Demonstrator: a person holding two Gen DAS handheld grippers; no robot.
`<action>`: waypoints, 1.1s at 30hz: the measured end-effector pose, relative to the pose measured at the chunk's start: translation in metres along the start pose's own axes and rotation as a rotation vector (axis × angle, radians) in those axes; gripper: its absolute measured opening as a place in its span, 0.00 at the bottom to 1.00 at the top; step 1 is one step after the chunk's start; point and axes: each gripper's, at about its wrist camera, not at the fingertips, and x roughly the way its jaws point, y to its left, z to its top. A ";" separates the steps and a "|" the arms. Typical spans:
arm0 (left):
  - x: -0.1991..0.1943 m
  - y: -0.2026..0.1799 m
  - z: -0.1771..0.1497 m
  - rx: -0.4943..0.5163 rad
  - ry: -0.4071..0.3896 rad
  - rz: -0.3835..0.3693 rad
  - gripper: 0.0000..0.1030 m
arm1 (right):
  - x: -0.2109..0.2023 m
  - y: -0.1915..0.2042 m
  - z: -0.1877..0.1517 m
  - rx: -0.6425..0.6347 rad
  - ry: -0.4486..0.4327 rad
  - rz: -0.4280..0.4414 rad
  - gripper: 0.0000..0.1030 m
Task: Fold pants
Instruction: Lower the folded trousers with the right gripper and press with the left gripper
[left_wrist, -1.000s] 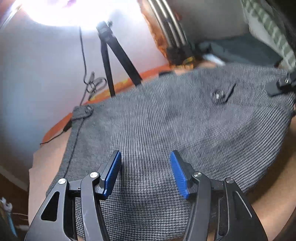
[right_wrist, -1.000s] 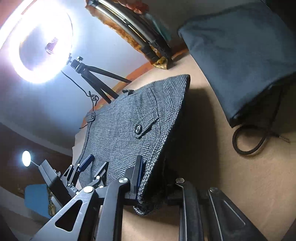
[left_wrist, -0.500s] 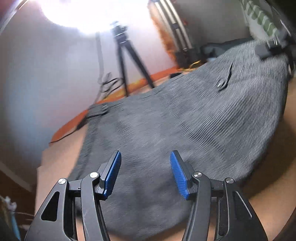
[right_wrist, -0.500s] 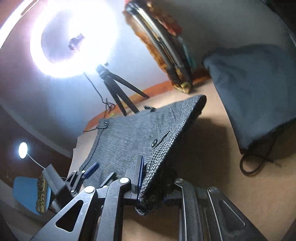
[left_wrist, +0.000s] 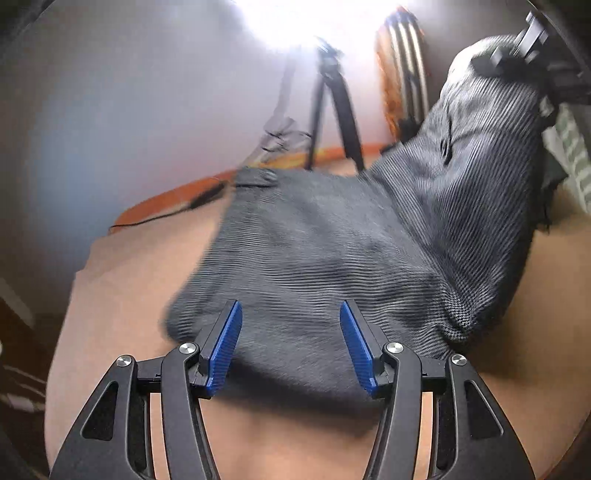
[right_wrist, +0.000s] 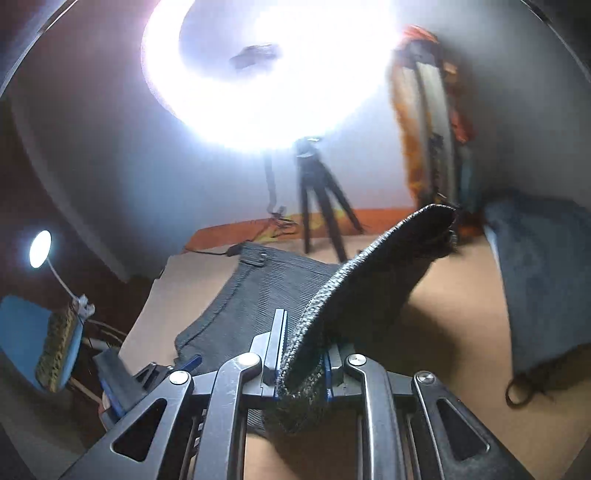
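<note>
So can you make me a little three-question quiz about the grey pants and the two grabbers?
1. True or false: the left gripper has its jaws open.
2. What does the right gripper hold?
A. the grey pants
B. the tripod
C. the dark blue cloth
3. Fill in: the pants' unlifted part lies on the ____ table.

Key: 1 true; 2 A; 3 brown.

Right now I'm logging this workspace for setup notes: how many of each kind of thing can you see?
Grey pants: 1
Dark blue bag: 1
Ring light: 1
Tripod: 1
Small lamp: 1
Grippers: 2, left gripper open, right gripper shut on the pants
Total: 7
</note>
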 end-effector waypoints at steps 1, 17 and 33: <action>-0.009 0.013 -0.002 -0.023 -0.014 0.017 0.53 | 0.004 0.012 0.003 -0.027 0.001 0.001 0.14; -0.058 0.129 -0.045 -0.259 -0.035 0.160 0.53 | 0.164 0.181 -0.030 -0.349 0.229 0.044 0.09; -0.070 0.121 -0.030 -0.307 -0.071 0.085 0.53 | 0.139 0.147 -0.023 -0.236 0.204 0.334 0.51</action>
